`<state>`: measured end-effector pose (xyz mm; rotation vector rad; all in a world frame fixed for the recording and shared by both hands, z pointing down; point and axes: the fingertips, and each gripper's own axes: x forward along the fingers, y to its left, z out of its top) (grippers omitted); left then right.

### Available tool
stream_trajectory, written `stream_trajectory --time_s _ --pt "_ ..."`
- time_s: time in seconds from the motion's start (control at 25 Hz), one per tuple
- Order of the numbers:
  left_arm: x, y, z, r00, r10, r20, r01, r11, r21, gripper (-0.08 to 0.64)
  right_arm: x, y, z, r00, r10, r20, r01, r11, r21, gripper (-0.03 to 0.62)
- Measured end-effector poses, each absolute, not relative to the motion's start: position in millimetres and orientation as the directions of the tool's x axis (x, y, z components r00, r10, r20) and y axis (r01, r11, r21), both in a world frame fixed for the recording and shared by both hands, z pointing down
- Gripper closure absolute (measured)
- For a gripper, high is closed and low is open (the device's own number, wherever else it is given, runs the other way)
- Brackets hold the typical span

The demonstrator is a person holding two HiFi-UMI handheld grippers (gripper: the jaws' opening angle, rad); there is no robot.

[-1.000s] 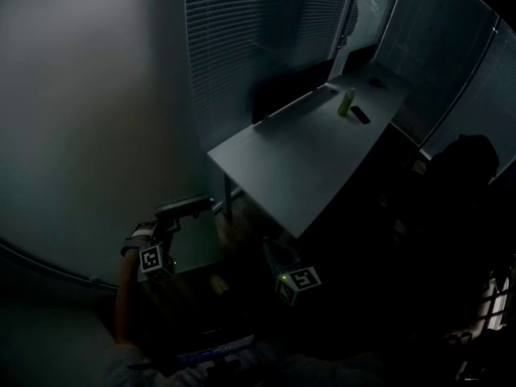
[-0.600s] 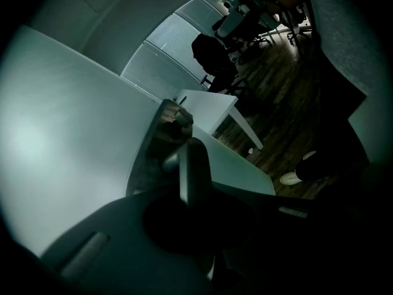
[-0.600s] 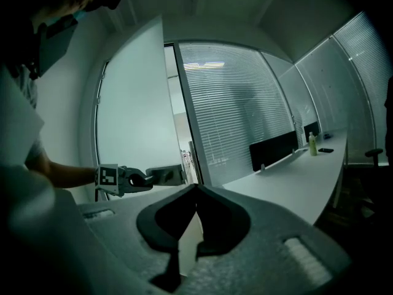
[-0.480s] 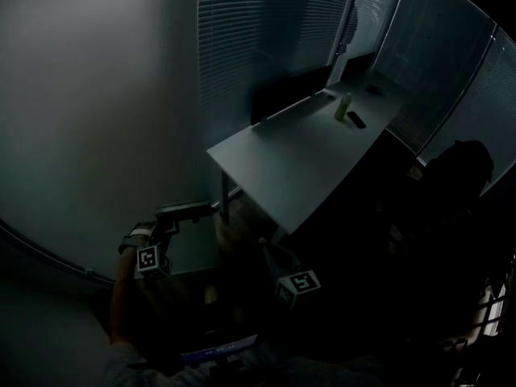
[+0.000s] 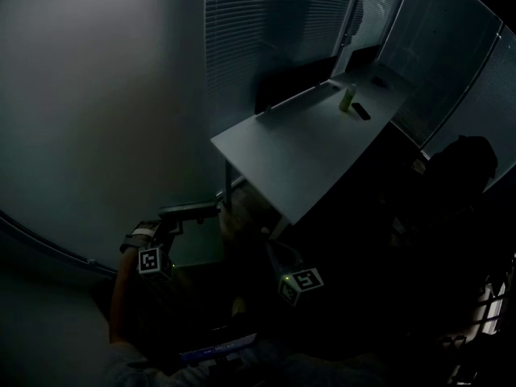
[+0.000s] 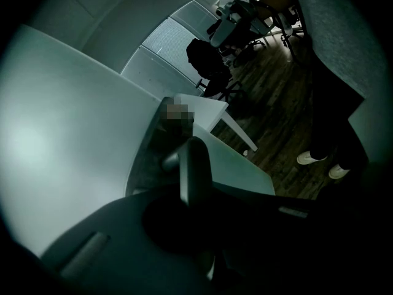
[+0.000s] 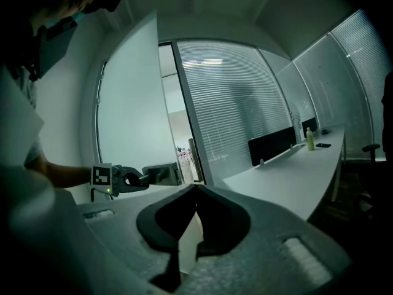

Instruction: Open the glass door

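Shifted over the last second: the glass door (image 5: 97,119) edge is seen further across the blinds (image 5: 266,31) in the head view, and the door handle (image 5: 192,210) is carried along with it. Door is judged partly open and mid-swing. A gap at its edge, with a lit corridor (image 7: 178,140) beyond, is shown in the right gripper view.

Risks from here:
- Lever is held by a narrow pinch only. As the leaf arcs, the handle is turned relative to the jaws. If the wrist is not rotated to follow, slip-off is likely and the door is left half open.
- Desk (image 5: 306,151) corner sits just beyond and to the right of the left gripper (image 5: 172,220). Contact between leaf and desk edge cannot be ruled out, since swing direction can't be settled from these views.
- Right gripper (image 7: 195,195) is parked to the right of the left one, low by the desk. It could be clipped by the leaf if left there.

Gripper state:
- Left: jaws pressed together on the door handle, lever bar seen rising straight out from between them. Nothing else touched.
- Right: jaws closed tip to tip, nothing between them, nothing touched.
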<state>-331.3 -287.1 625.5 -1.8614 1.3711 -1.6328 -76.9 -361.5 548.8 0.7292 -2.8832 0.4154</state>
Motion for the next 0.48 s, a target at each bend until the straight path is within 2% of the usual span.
stream_trajectory --time_s 0.48 --pt "-308 -261 629 -0.063 -0.808 0.586 -0.423 -0.511 -0.749 0.557 -69 -308 558 -0.854 -0.474 0.214 -0.517 0.821 -0.242 0.589"
